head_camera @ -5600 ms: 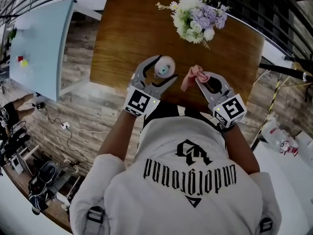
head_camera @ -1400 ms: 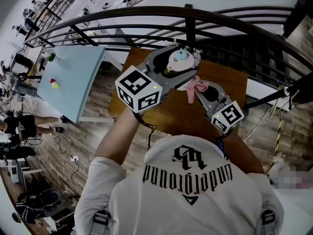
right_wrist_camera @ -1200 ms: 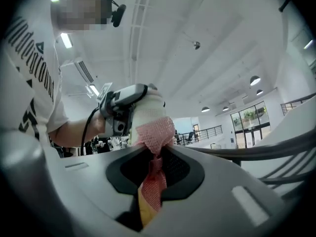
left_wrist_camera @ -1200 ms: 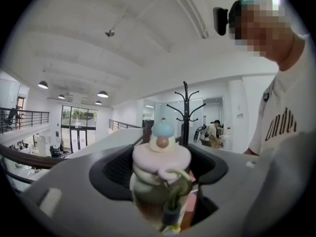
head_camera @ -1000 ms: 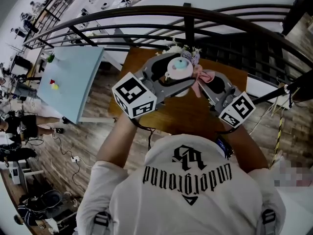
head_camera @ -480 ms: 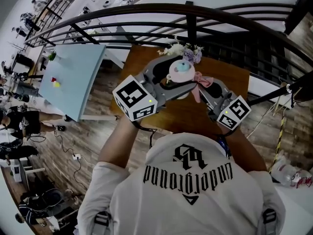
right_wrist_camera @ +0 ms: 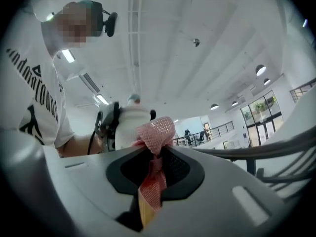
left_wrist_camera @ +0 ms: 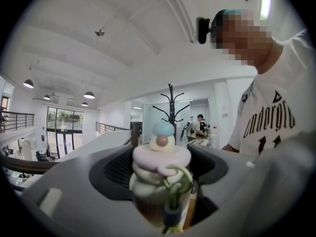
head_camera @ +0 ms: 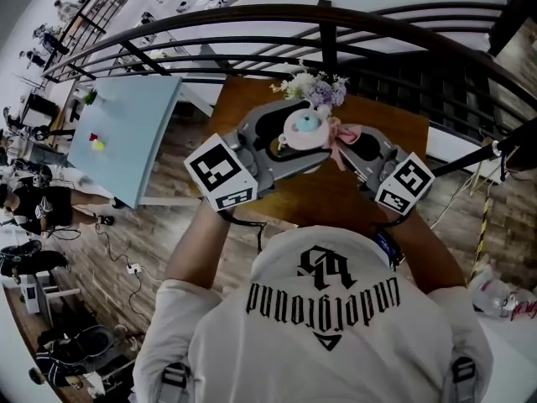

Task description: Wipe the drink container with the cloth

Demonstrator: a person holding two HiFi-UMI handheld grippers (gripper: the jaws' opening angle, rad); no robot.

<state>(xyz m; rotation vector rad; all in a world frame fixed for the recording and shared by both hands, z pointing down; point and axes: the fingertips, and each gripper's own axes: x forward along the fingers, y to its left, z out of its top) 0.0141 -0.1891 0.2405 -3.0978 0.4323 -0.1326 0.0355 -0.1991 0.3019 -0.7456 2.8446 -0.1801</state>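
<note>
The drink container [head_camera: 304, 129] is a small pale bottle with a pink lid, a blue knob and a green loop [left_wrist_camera: 160, 181]. My left gripper [head_camera: 295, 143] is shut on it and holds it up above the wooden table [head_camera: 331, 196]. My right gripper [head_camera: 346, 147] is shut on the pink mesh cloth [head_camera: 341, 139], bunched at its jaw tips [right_wrist_camera: 157, 132]. The cloth lies against the container's right side. In the right gripper view the white container [right_wrist_camera: 129, 125] stands just behind the cloth.
A vase of white and purple flowers [head_camera: 312, 87] stands at the table's far edge, just beyond the container. A black railing [head_camera: 327, 25] runs behind the table. A pale blue table [head_camera: 117, 137] is to the left, over wooden flooring.
Since 5.6 s ago both grippers rose from the tabletop with the container and cloth. Over the last second the cloth has shifted along the container's right side, and the left gripper has dropped slightly.
</note>
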